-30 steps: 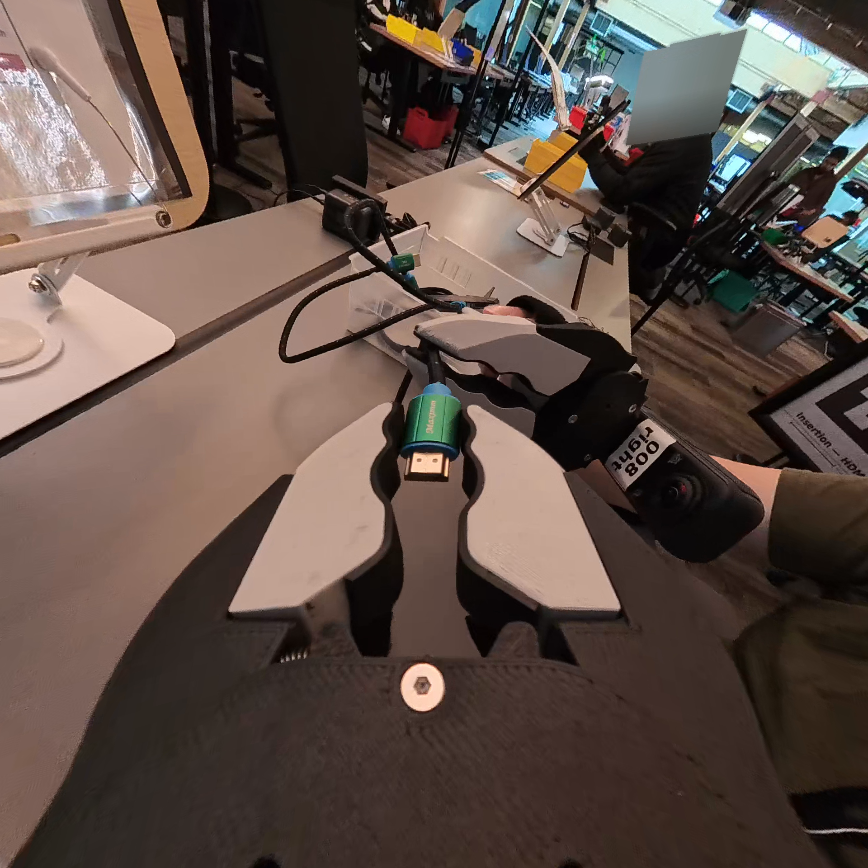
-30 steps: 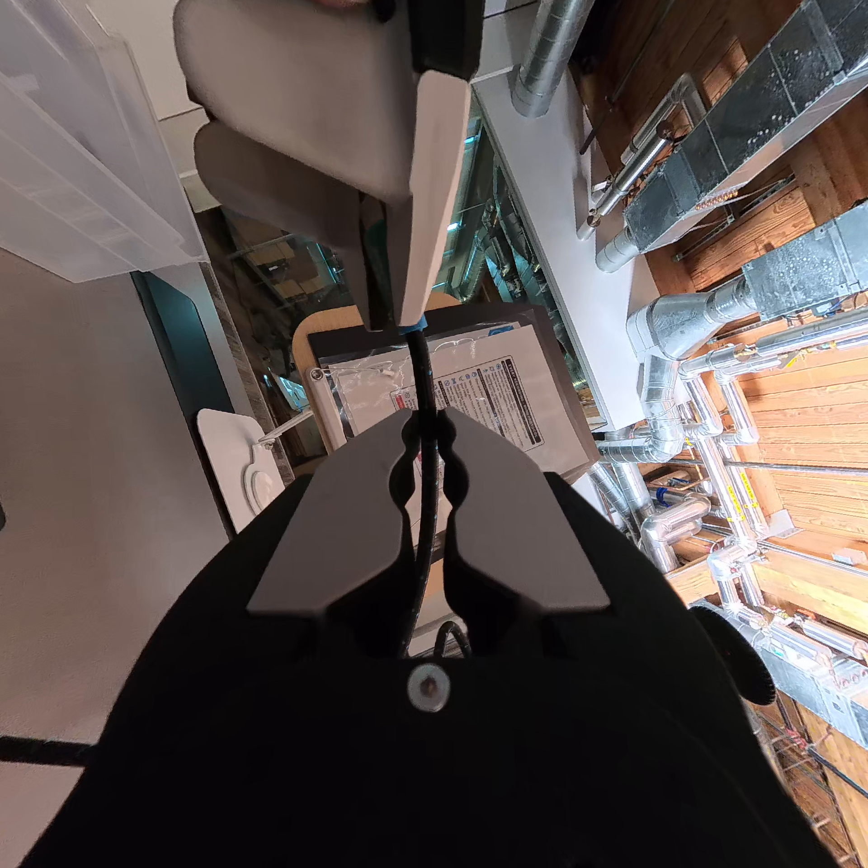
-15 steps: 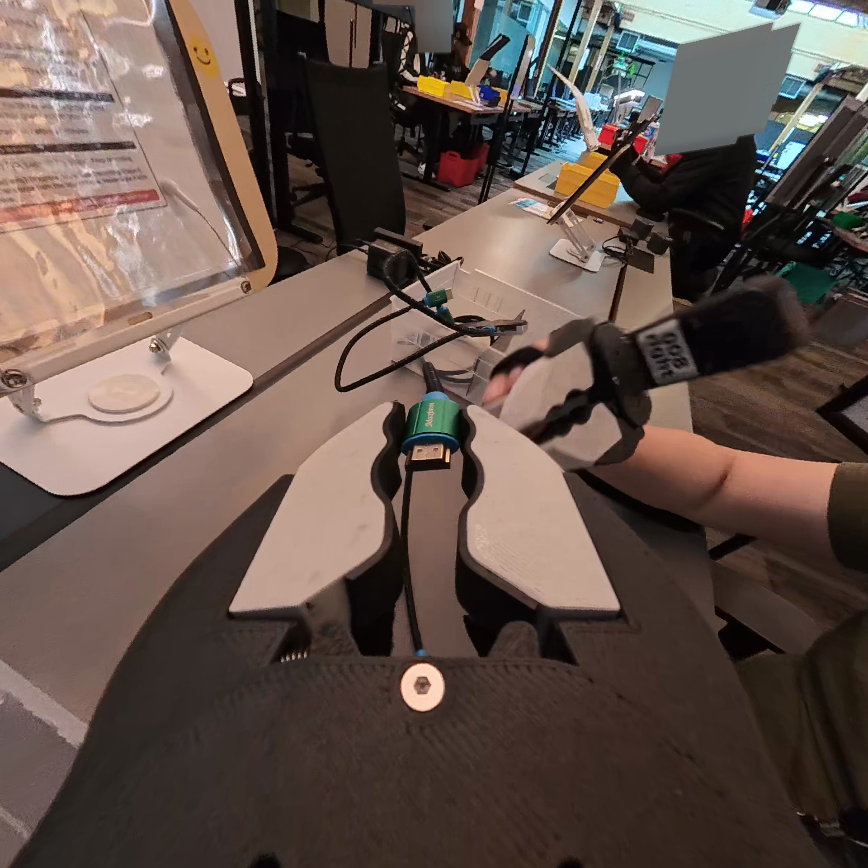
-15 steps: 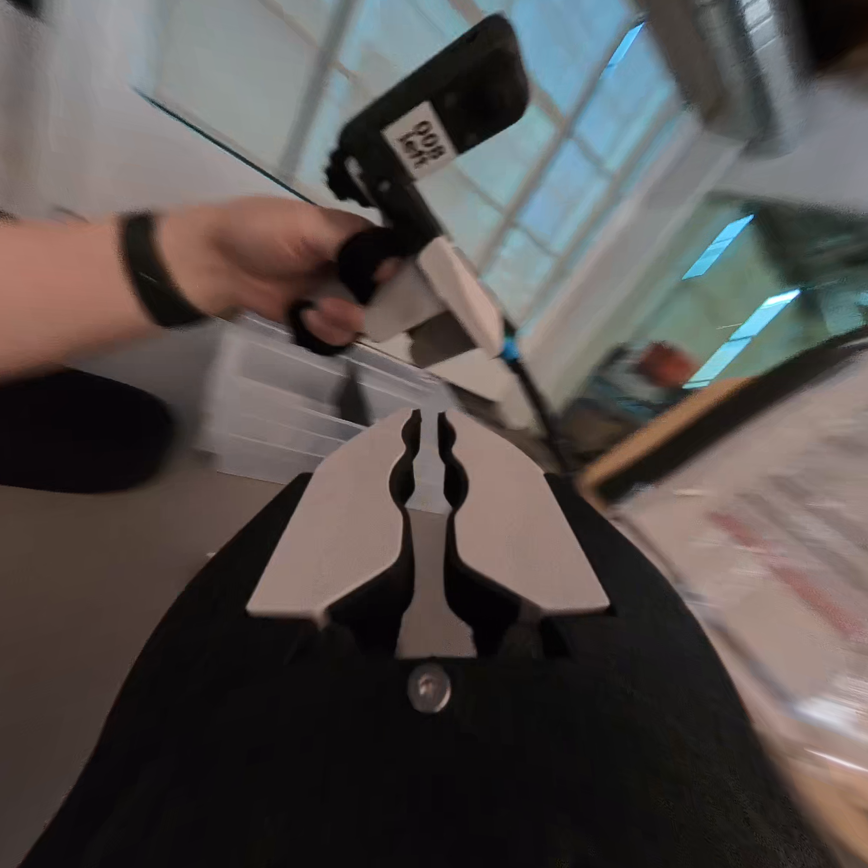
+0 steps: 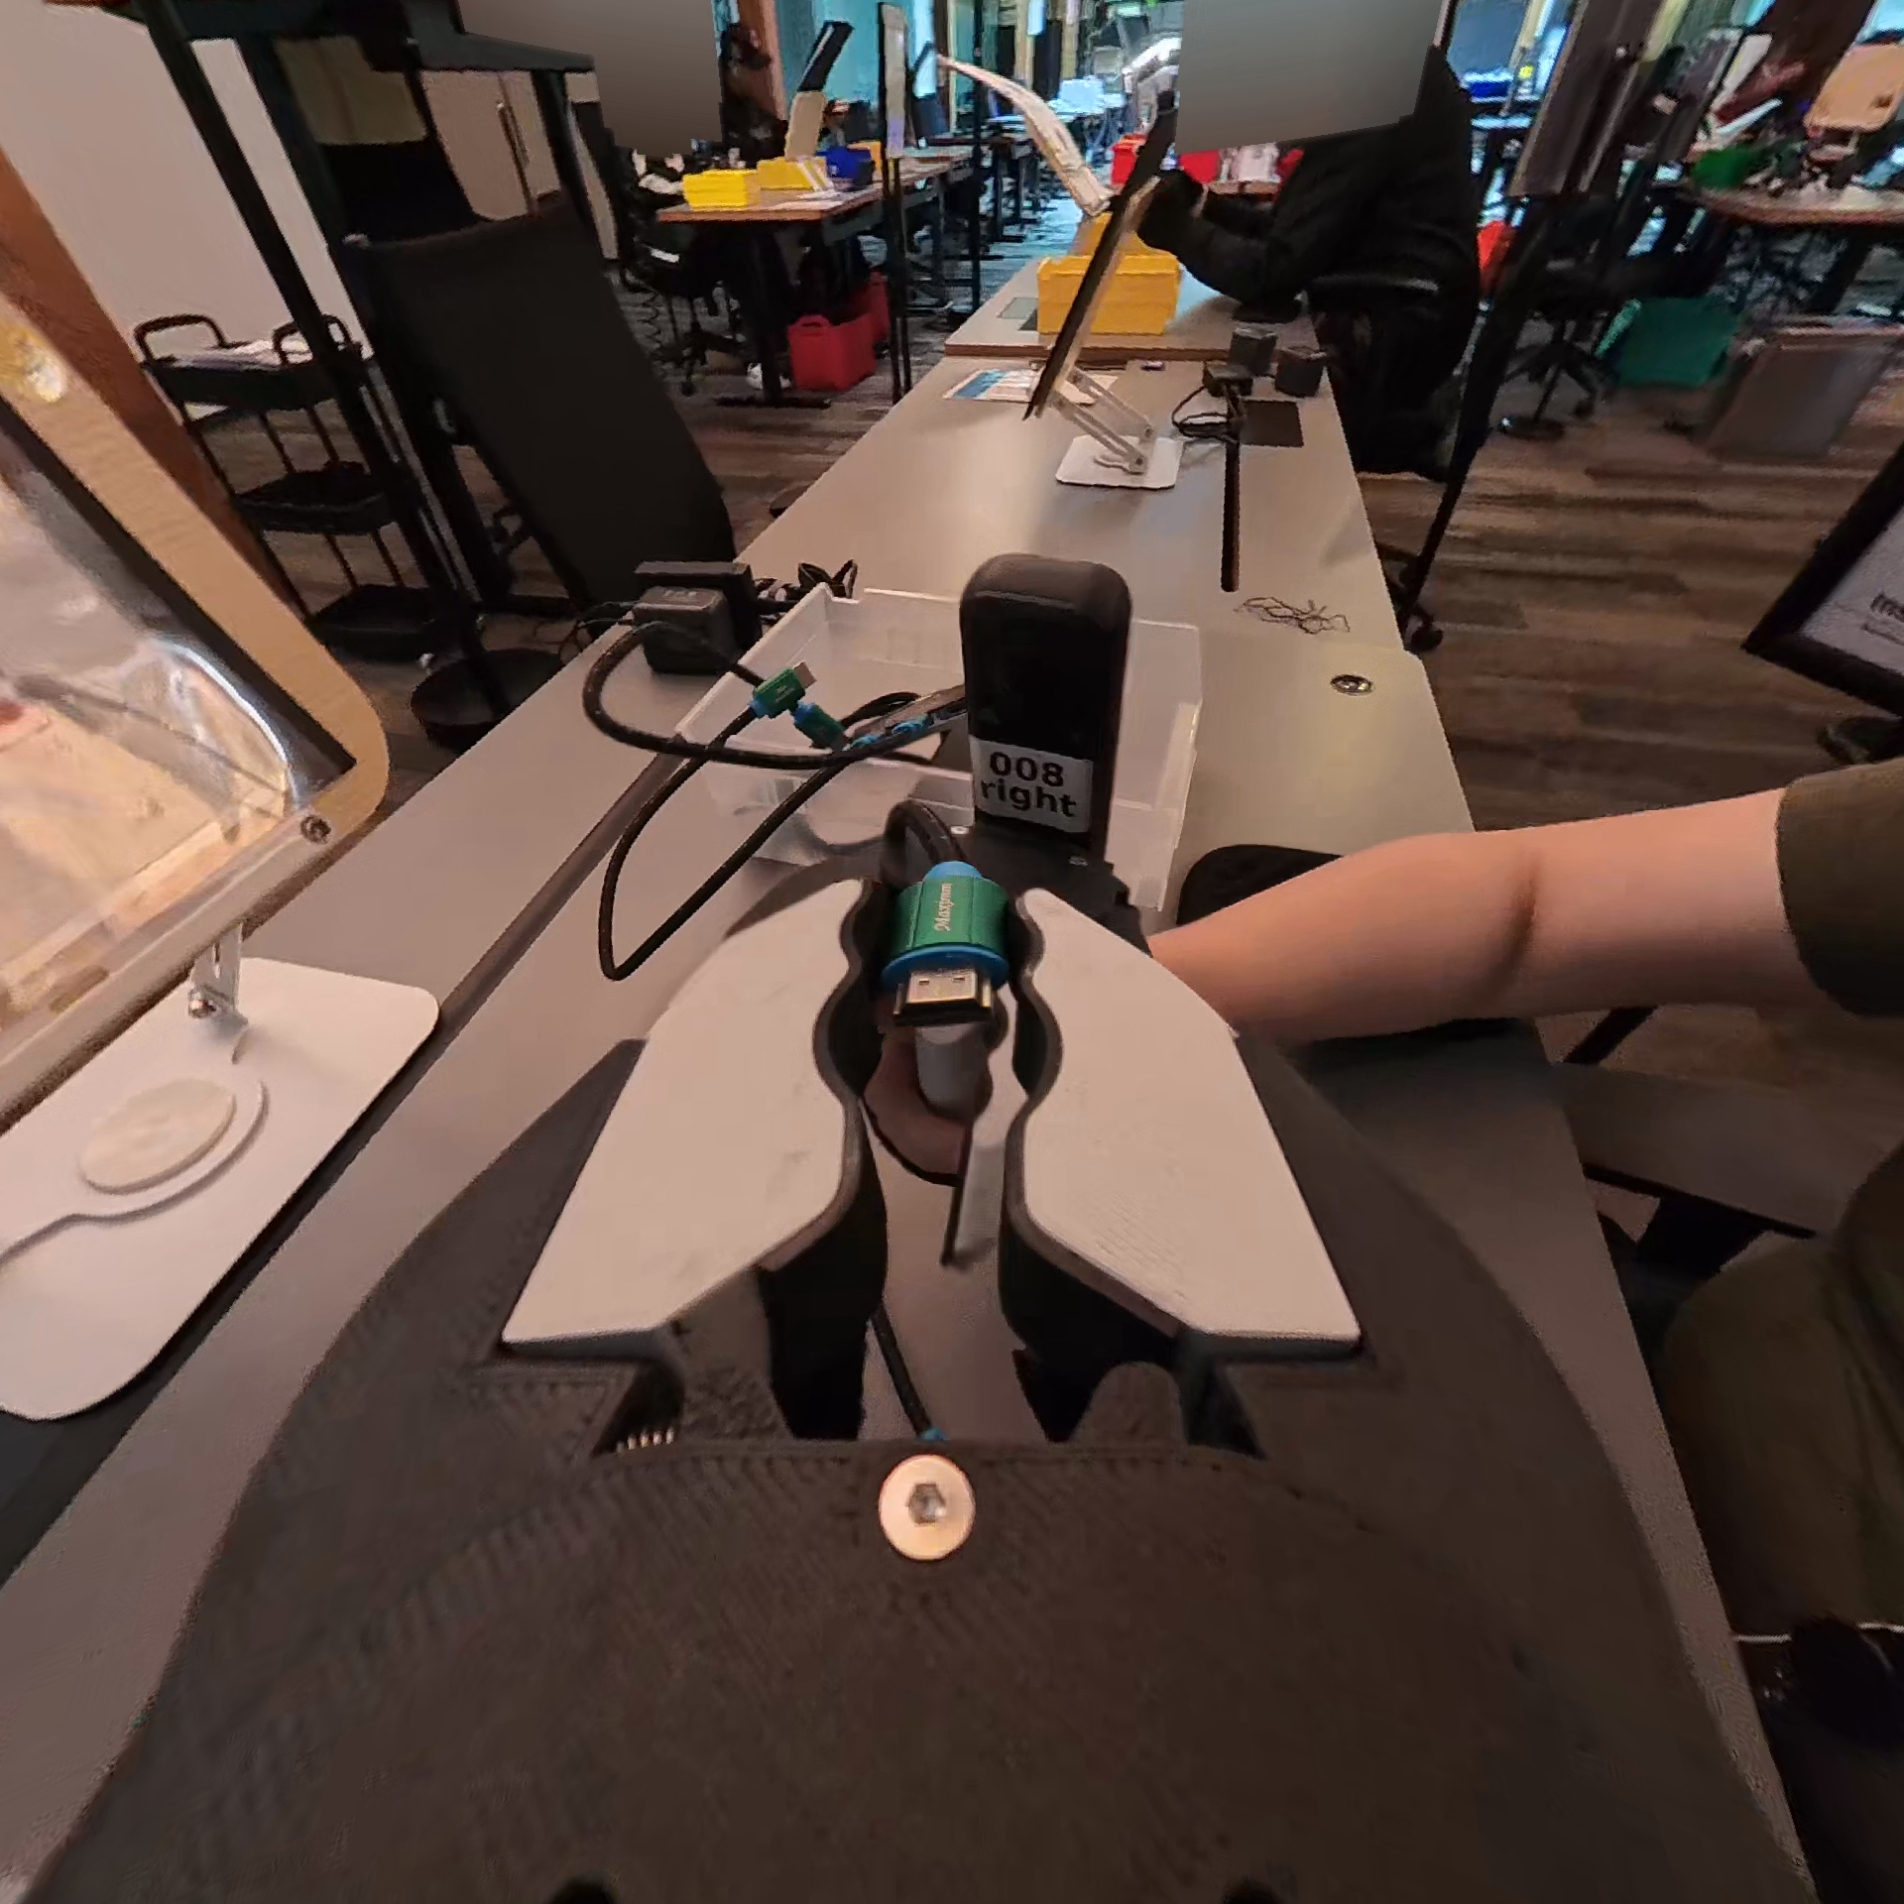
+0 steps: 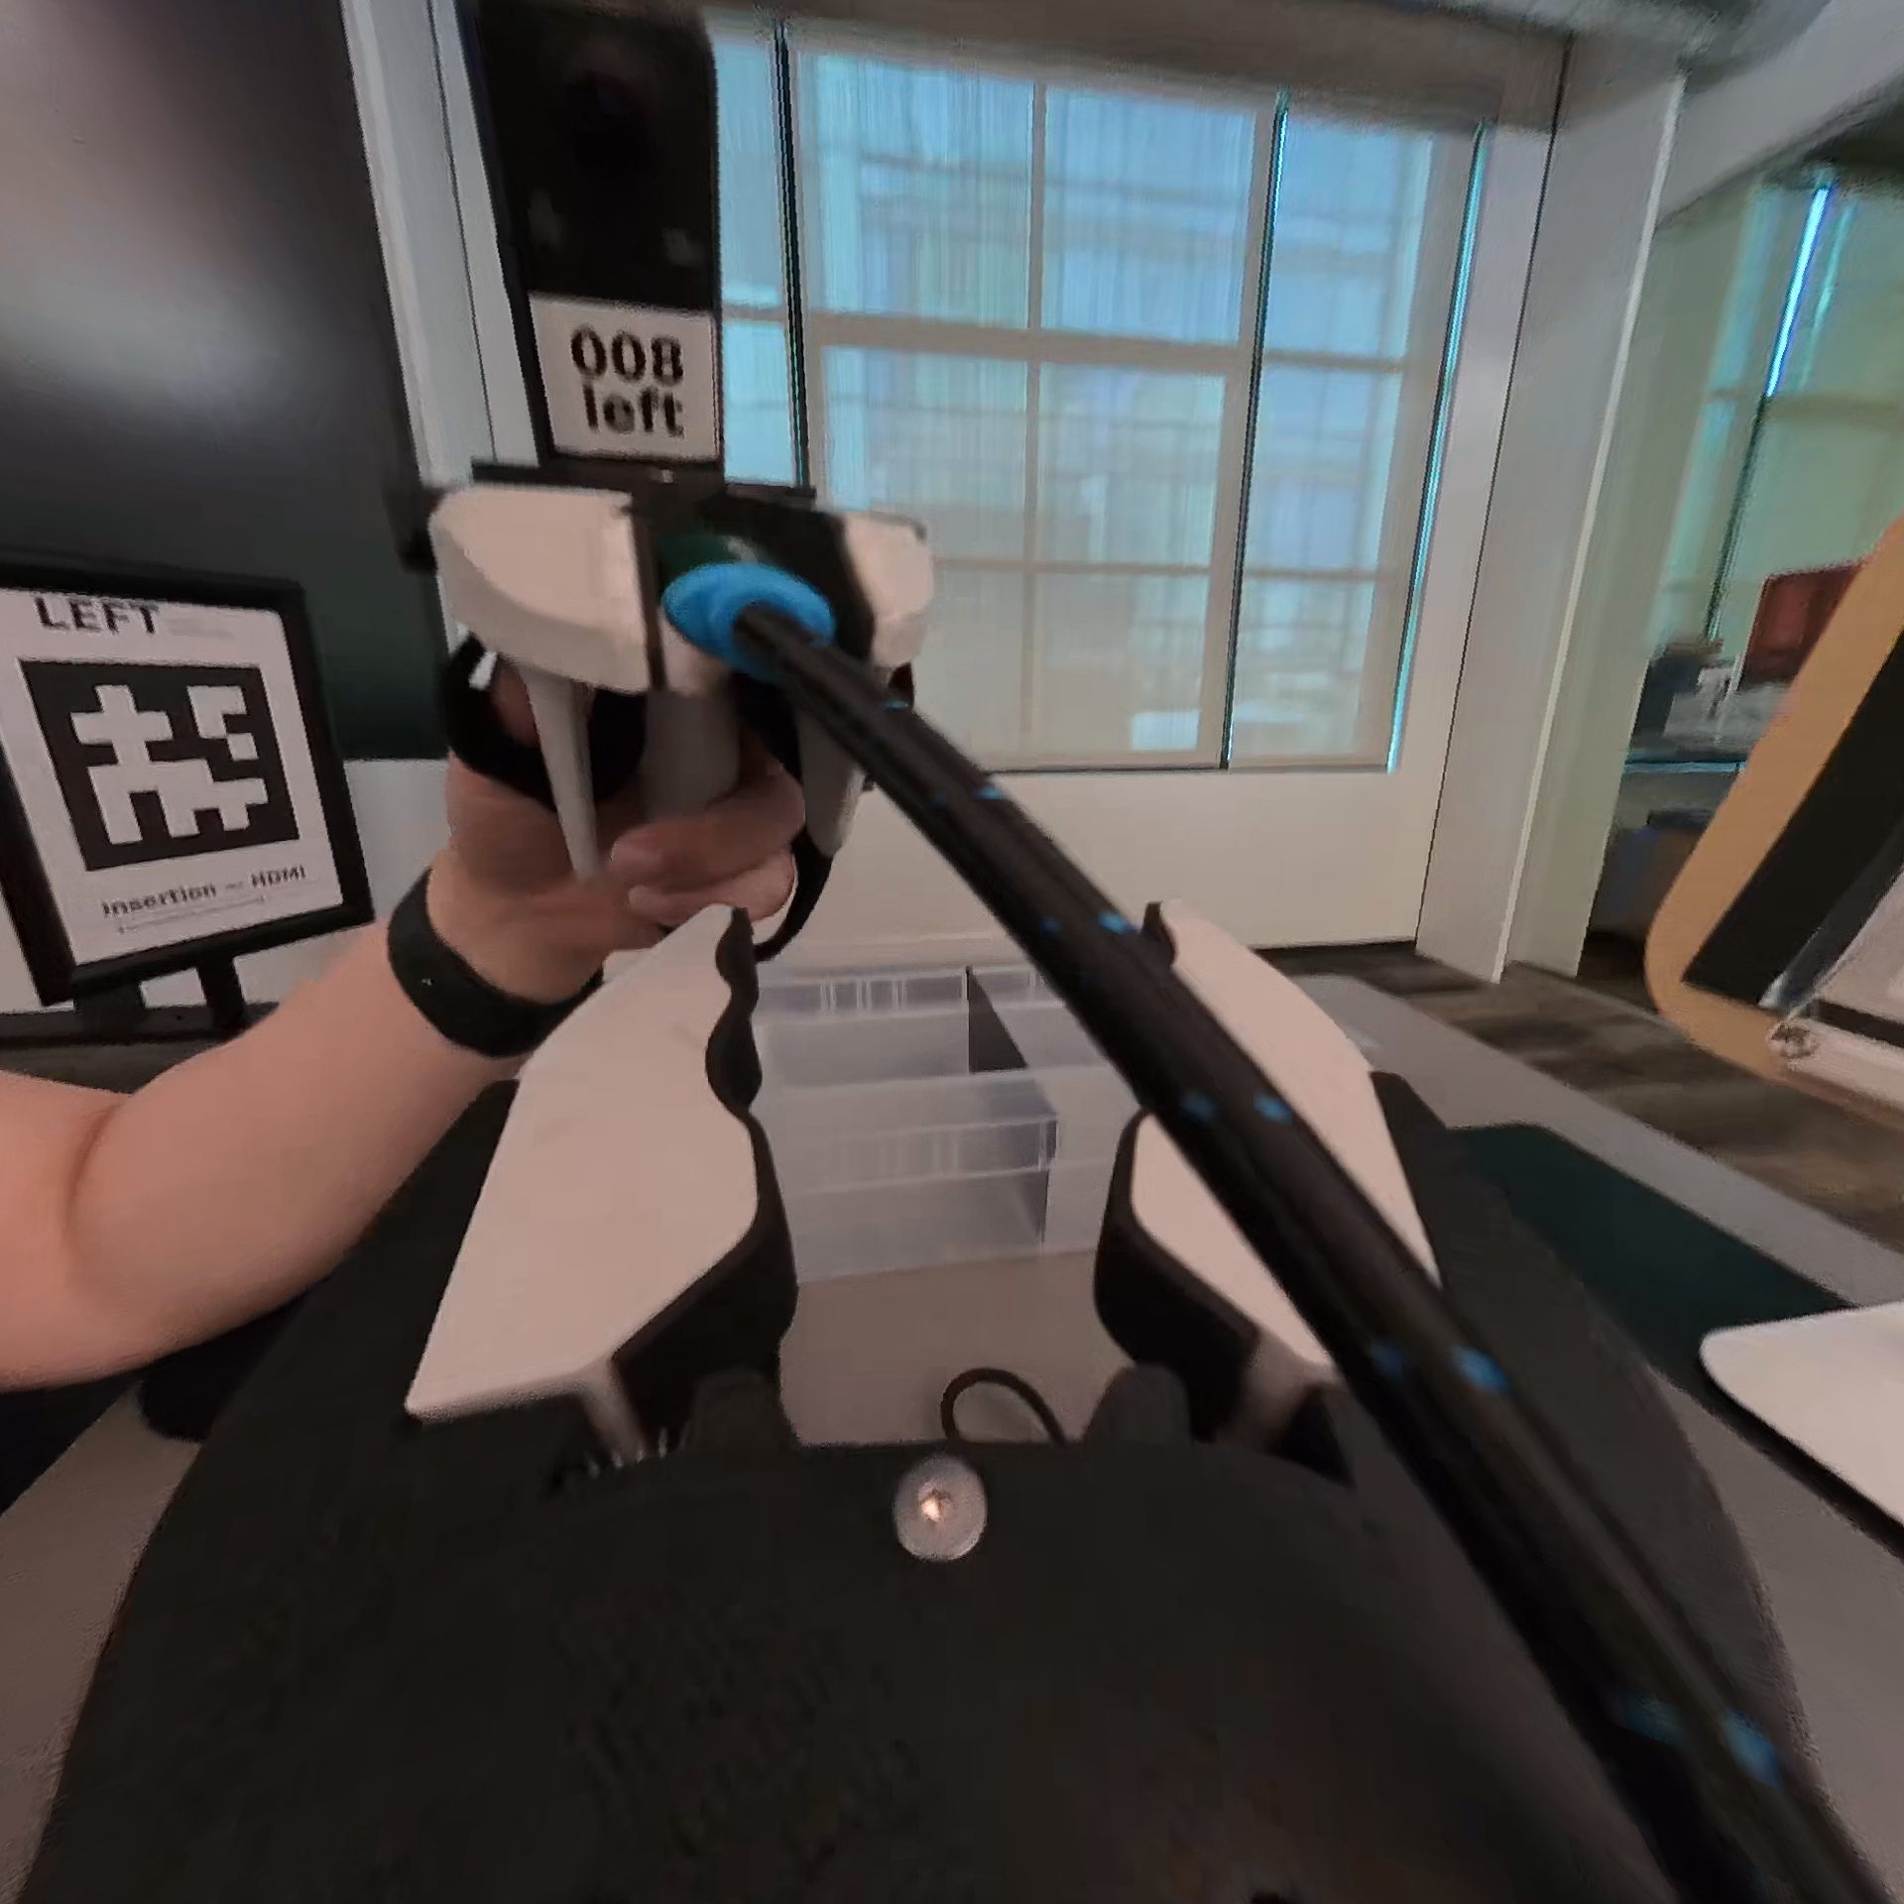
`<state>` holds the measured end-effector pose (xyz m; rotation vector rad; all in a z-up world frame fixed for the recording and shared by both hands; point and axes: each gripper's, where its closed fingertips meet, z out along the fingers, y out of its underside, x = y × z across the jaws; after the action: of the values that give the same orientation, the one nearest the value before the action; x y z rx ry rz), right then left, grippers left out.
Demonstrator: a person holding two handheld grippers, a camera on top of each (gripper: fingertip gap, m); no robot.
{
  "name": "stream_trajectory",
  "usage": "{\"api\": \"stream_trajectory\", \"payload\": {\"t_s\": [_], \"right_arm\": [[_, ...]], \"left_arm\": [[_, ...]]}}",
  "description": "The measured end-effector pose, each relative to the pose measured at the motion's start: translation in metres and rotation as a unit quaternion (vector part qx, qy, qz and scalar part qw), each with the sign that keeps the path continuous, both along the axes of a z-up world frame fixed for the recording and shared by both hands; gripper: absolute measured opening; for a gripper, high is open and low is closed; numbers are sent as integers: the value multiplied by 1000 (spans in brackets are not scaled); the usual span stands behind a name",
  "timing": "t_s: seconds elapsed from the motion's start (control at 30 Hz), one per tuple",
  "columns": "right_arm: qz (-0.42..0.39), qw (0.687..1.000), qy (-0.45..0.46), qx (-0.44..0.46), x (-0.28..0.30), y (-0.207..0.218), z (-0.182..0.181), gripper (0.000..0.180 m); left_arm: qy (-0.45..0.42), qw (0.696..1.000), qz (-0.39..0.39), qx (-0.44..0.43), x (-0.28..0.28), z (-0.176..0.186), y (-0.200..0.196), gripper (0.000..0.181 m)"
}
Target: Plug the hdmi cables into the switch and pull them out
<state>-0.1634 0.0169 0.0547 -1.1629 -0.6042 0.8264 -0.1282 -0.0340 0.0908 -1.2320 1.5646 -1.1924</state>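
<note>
My left gripper is shut on a green HDMI plug with blue collars, its metal tip pointing back at the camera, held above the grey table. The plug's black cable with blue flecks runs from the plug's blue collar diagonally down across my right gripper's right finger. My right gripper is open and empty, facing the left gripper from close by. Its camera body stands just behind the plug. A black box with cables sits at the table's far left edge.
A clear tray holds more green-and-blue plugs and looped black cable. A framed board on a white base stands at the left. Stacked clear trays and a marker sign are beyond the grippers.
My right gripper let go of the cable, swung round level to face the left gripper, and opened wide. My left gripper kept the plug and lifted it.
</note>
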Motion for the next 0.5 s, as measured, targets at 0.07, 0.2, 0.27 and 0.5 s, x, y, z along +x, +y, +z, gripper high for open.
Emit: {"api": "stream_trajectory", "payload": {"t_s": [0.07, 0.2, 0.27, 0.5], "right_arm": [[-4, 1000, 20, 2, 11, 0, 7, 70], [35, 999, 24, -31, 15, 1, 0, 71], [60, 998, 16, 26, 13, -15, 8, 62], [69, 980, 1, 185, 25, -63, 49, 39]], "left_arm": [[-8, 1000, -16, 5, -2, 3, -7, 21], [-20, 999, -45, 3, -4, 10, -20, 21], [-4, 999, -38, 14, -3, 6, -19, 21], [18, 998, -58, 21, -10, -7, -13, 21]]}}
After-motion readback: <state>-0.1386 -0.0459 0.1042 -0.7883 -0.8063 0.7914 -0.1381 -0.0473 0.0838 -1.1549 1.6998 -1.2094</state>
